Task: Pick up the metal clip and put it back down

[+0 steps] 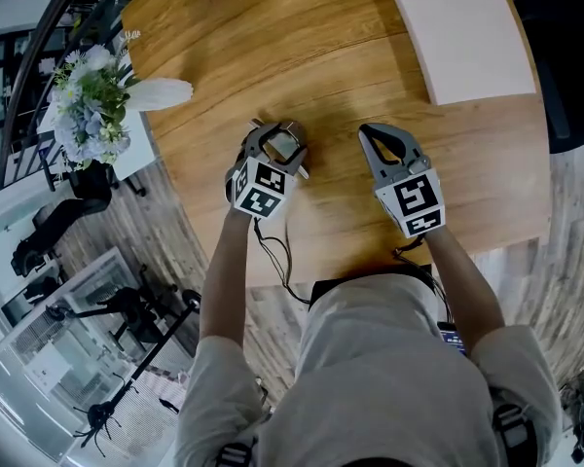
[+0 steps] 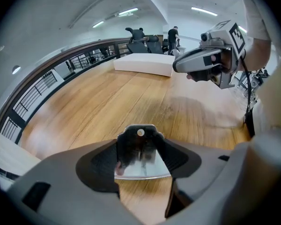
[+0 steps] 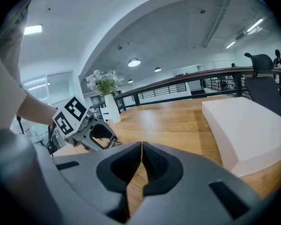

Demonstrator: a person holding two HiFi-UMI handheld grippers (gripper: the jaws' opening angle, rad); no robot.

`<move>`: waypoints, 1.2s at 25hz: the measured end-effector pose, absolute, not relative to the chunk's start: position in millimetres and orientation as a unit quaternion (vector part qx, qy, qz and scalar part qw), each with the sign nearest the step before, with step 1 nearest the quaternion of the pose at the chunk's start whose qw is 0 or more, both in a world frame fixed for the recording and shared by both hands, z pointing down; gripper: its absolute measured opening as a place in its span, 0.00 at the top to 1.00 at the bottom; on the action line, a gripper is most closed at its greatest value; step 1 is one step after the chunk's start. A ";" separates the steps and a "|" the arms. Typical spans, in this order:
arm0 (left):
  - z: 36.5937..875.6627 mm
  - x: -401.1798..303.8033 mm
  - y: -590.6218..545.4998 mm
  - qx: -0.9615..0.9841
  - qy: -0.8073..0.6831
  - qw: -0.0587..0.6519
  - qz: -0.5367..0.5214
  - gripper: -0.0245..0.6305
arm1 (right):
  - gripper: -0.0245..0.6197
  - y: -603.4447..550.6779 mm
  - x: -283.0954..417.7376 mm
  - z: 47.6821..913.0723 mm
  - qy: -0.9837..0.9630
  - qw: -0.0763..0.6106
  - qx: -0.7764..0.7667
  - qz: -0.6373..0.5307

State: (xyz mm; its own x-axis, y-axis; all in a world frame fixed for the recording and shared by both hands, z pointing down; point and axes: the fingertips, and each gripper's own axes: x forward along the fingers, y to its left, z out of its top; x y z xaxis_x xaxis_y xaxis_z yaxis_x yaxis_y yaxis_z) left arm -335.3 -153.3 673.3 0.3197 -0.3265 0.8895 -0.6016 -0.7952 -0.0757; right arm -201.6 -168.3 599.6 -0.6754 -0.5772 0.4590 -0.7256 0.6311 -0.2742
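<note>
A shiny metal clip (image 2: 139, 154) sits between the pads of my left gripper (image 2: 141, 158), which is shut on it from both sides. In the head view the clip (image 1: 283, 145) shows inside the left gripper (image 1: 278, 140), over the middle of the round wooden table (image 1: 321, 56). My right gripper (image 1: 368, 130) is beside it on the right, its jaws shut together with nothing between them. The right gripper view shows its own closed jaws (image 3: 141, 148) and the left gripper (image 3: 99, 136) off to its left. Whether the clip touches the table I cannot tell.
A white rectangular block (image 1: 462, 27) lies at the table's far right. A white vase of flowers (image 1: 97, 105) stands at the left edge. The near table edge runs just under my wrists. A curved railing (image 2: 47, 83) lies beyond the table.
</note>
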 end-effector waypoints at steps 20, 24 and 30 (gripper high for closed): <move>690.4 -322.4 -140.9 0.802 -0.283 0.168 0.499 0.50 | 0.92 -159.9 -203.6 584.0 -0.893 0.171 0.360 0.210; 690.3 -322.3 -140.7 0.799 -0.293 0.171 0.496 0.50 | 0.92 -154.8 -203.9 577.3 -0.893 0.172 0.359 0.208; 680.8 -323.8 -140.2 0.799 -0.350 0.235 0.429 0.50 | 0.92 -140.7 -207.5 567.2 -0.898 0.181 0.349 0.199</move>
State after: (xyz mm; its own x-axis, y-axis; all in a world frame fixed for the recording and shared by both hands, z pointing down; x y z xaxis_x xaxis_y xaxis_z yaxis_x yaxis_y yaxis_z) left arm -323.8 -140.2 680.8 0.3860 -0.3579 0.8502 -0.7613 -0.6441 0.0745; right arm -207.5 -140.7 567.2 -0.6905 -0.5547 0.4643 -0.6989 0.6770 -0.2305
